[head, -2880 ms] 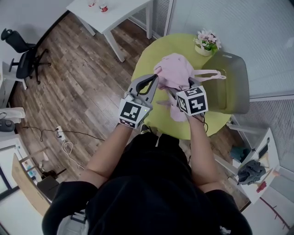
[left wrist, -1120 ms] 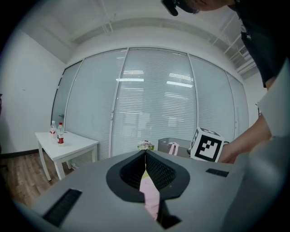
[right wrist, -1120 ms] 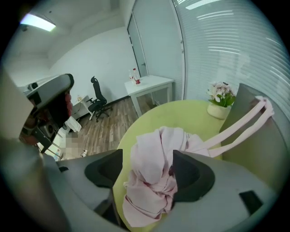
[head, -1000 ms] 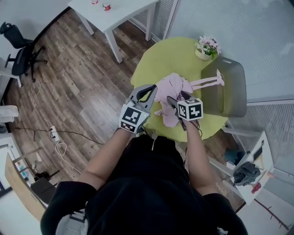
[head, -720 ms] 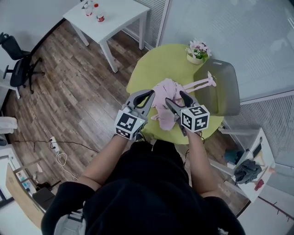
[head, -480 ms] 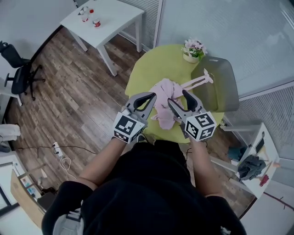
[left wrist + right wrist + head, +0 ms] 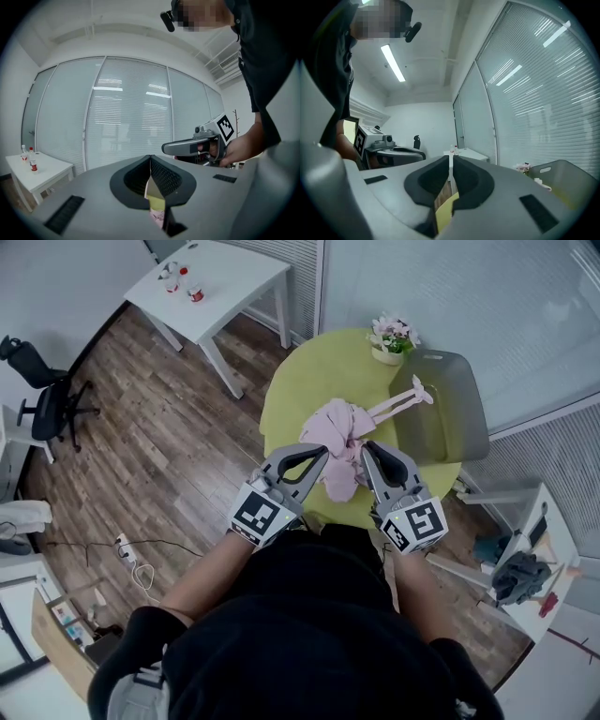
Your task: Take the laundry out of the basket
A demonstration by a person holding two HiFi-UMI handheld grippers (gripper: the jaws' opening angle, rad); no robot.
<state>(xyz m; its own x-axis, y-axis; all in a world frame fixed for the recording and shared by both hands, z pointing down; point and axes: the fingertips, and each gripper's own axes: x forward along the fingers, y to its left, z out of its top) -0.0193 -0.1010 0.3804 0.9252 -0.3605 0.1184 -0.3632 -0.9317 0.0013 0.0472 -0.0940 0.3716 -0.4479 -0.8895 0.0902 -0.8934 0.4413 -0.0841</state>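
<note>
Both tools are held up over the near edge of the round, smooth yellow-green counter (image 7: 309, 371), each a grey moulded shell with a black-and-white marker cube at the back. The left tool (image 7: 322, 453) has its ribbed black pads pressed tip to tip with nothing caught in them. The right tool (image 7: 367, 446) has just been closing; its jaws now stand all but together, only a hairline slit between the dark pads, and nothing is between them either.

The laundry (image 7: 336, 430) is a soft, pale pink garment lying crumpled in a loose heap in the middle of the counter, just beyond the two tool tips. A narrow pink strip (image 7: 401, 401) runs from the heap to the wall of the basket (image 7: 469, 404), a grey, hard-sided rectangular tub with rounded corners at the counter's right edge. A small pot of pink flowers (image 7: 390, 337) stands at the far side, near the basket.
</note>
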